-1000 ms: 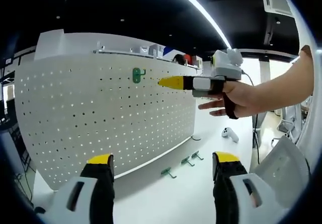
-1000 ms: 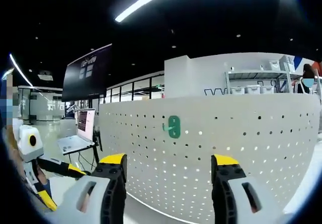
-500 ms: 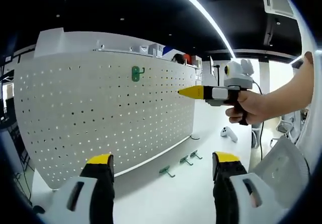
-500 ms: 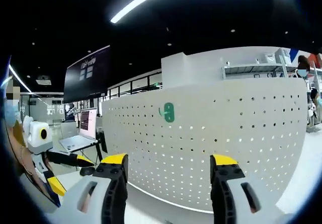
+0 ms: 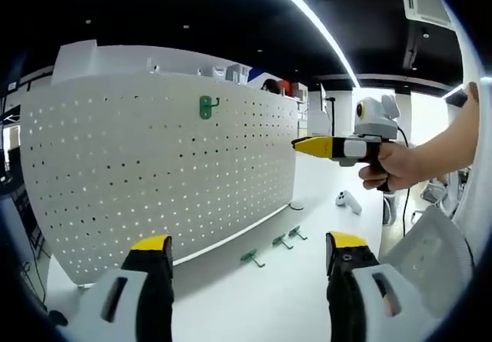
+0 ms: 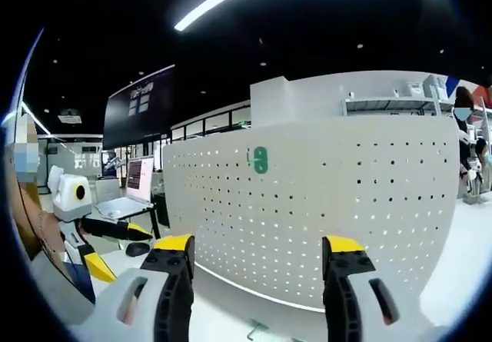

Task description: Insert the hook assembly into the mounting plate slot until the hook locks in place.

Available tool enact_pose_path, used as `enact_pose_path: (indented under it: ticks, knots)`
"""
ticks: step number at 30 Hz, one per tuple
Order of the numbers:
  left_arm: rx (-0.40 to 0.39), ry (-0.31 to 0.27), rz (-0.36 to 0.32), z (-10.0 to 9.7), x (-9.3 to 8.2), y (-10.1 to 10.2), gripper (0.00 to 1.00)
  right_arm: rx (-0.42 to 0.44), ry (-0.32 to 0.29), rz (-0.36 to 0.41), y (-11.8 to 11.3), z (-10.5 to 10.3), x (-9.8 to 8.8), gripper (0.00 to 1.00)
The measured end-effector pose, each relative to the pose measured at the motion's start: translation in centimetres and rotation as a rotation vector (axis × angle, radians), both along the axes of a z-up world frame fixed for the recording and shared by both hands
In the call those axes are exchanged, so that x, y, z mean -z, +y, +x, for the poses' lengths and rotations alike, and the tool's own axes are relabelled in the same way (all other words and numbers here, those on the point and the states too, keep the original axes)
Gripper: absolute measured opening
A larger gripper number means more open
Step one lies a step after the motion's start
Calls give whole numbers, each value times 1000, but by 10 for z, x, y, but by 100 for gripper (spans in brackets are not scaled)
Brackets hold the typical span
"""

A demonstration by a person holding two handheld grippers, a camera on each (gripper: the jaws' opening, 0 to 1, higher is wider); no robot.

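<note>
A white pegboard [image 5: 154, 173] stands upright on the table, with one green hook [image 5: 206, 107] seated in its upper holes. The same hook [image 6: 260, 160] hangs on the pegboard [image 6: 346, 204] in the right gripper view. My left gripper [image 5: 249, 242] is open and empty, low in front of the board. My right gripper [image 5: 314, 145], held by a hand [image 5: 392, 165], hovers to the right of the board, clear of the hook. Its own jaws [image 6: 257, 244] stand apart with nothing between them. The left gripper [image 6: 123, 248] appears at the left of the right gripper view.
Three loose green hooks [image 5: 251, 257] [image 5: 281, 240] [image 5: 295, 233] lie on the white table along the board's foot. A white controller [image 5: 347, 200] lies further right. A laptop [image 6: 127, 200] stands left of the board, and shelving [image 6: 384, 104] rises behind it.
My right gripper has drawn back from the pegboard, away from the mounted hook, to the right. The hook stays on the board. The left gripper has barely moved.
</note>
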State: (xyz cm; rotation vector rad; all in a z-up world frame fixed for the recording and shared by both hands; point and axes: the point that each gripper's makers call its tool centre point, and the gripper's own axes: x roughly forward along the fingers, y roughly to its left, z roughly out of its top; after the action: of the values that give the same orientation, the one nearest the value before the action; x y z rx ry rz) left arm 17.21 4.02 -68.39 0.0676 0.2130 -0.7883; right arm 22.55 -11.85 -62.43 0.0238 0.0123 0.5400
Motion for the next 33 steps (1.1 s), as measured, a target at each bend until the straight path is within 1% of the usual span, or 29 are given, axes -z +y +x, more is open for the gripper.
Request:
enact_pose_path:
  ticks: [5, 17, 27, 33]
  knots:
    - [4, 6, 9, -1, 2, -1, 84, 9, 10, 6, -8, -6, 4, 67]
    - [19, 16, 26, -2, 8, -4, 84, 16, 49, -29, -22, -29, 25, 68]
    - [29, 21, 47, -3, 11, -5, 84, 21, 75, -36, -29, -45, 39, 67]
    - [31, 30, 48, -6, 14, -4, 83, 21, 95, -54, -33, -54, 49, 67]
